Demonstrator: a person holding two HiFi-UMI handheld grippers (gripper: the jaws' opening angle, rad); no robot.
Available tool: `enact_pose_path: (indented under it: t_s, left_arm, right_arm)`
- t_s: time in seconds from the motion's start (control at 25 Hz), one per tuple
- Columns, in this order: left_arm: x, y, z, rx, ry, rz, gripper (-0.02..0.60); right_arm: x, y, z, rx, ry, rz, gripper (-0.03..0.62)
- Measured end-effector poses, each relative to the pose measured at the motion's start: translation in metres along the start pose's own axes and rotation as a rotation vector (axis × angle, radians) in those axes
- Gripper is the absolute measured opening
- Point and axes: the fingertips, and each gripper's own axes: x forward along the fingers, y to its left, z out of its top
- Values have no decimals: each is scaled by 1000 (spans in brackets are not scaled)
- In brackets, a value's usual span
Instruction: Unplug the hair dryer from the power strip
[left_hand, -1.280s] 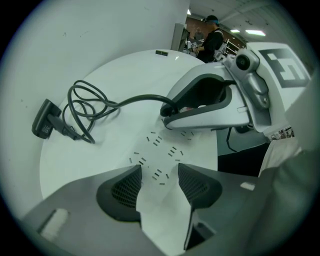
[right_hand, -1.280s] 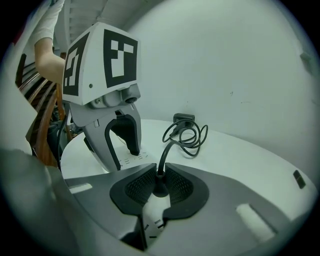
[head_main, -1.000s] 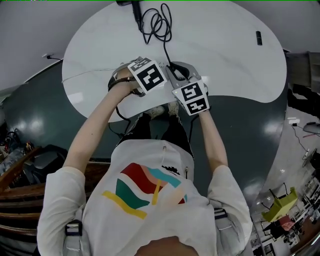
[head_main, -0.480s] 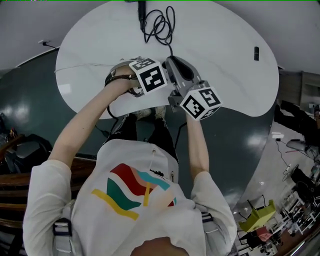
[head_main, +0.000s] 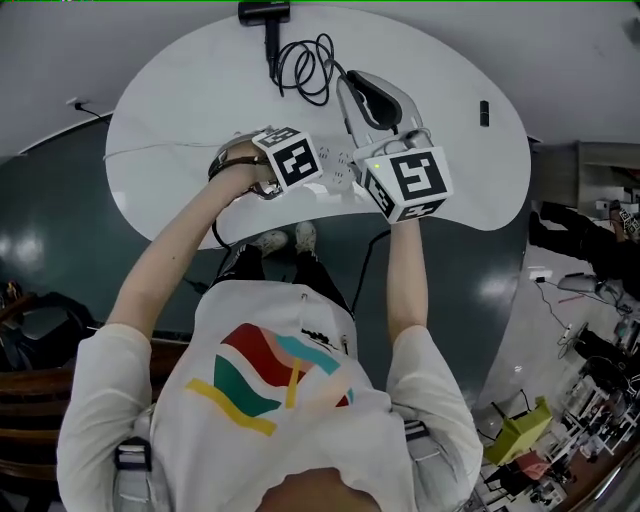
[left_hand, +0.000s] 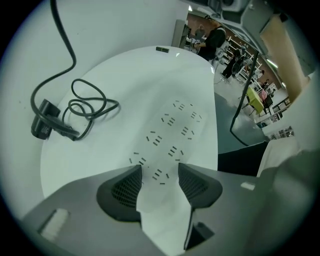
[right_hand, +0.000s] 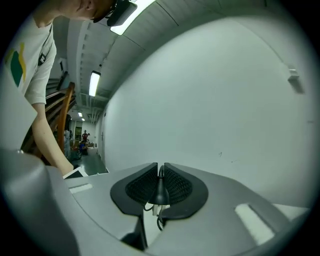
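The white power strip (left_hand: 172, 130) lies on the white table (head_main: 180, 110). My left gripper (left_hand: 159, 182) points straight down, its pads pressed on the strip's near end. My right gripper (right_hand: 160, 184) is raised above the table and points nearly level at a bare wall. It is shut on the black plug (right_hand: 160, 189), and its jaws have just been opening a little with the plug still between the pads. In the head view, the right gripper (head_main: 352, 82) sits beyond the strip (head_main: 338, 162). The black hair dryer (head_main: 263, 12) and its coiled cord (head_main: 310, 65) lie at the far edge.
A small black object (head_main: 484, 112) lies on the table's right part. The table's curved near edge (head_main: 300, 222) runs just under my hands. In the left gripper view the dryer (left_hand: 42, 125) and cord (left_hand: 87, 107) lie left of the strip. A dark floor surrounds the table.
My right gripper has risen from the power strip and moved away from me, tilting up toward level with the plug in its jaws. The left gripper has stayed on the strip.
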Motion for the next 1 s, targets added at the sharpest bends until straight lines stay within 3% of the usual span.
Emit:
enact_pose_path:
  t_s: [0.36,0.64,1.0]
  left_arm:
    - [0,4,2,-3,-9,3,230]
    - [1,5,2,-5,-35,4,230]
    - [-1,4,1,-4,-75,9,230]
  right_arm:
    - [-7,10,-14,-2,60,14,57]
    - [-16,3,-63,-28,216,-20,57]
    - [-46,-9,-112,-19,332,-72,57]
